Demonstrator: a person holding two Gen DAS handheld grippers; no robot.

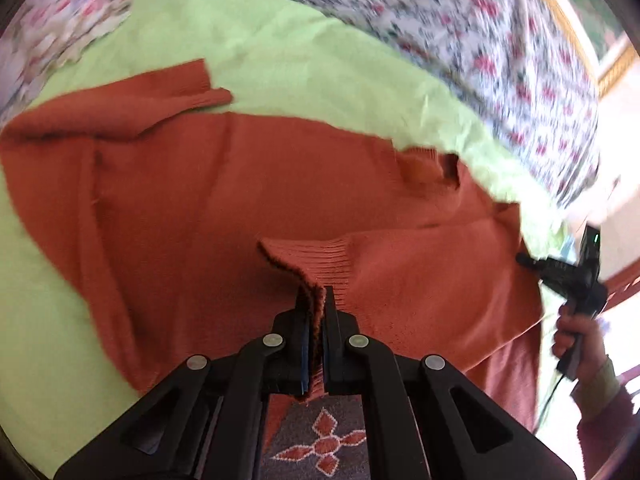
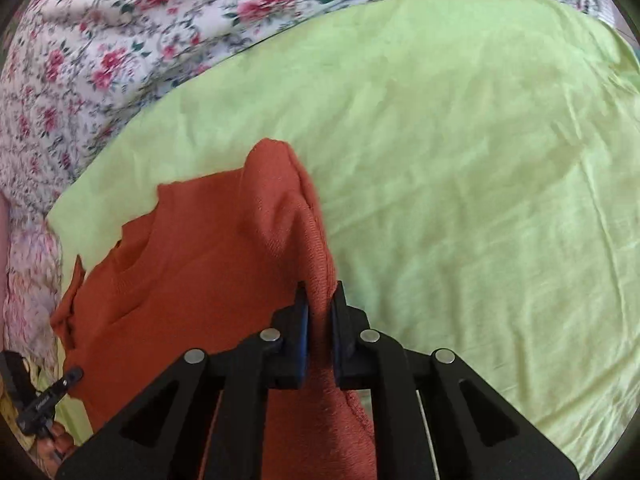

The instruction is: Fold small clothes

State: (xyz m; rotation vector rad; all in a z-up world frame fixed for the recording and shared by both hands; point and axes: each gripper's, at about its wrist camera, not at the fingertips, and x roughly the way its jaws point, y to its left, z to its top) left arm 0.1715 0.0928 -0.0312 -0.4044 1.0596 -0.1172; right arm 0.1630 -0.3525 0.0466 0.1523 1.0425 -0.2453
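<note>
A rust-orange knit sweater lies spread on a light green sheet, one sleeve stretched out at the far left. My left gripper is shut on the sweater's ribbed edge, which stands up between the pads. In the right wrist view my right gripper is shut on a raised fold of the sweater, at its right-hand border. The right gripper also shows at the right edge of the left wrist view, held by a hand. The left gripper appears at the lower left of the right wrist view.
The green sheet stretches wide and flat to the right of the sweater. A floral bedcover borders the sheet at the back and left. A patterned rug shows below the left gripper.
</note>
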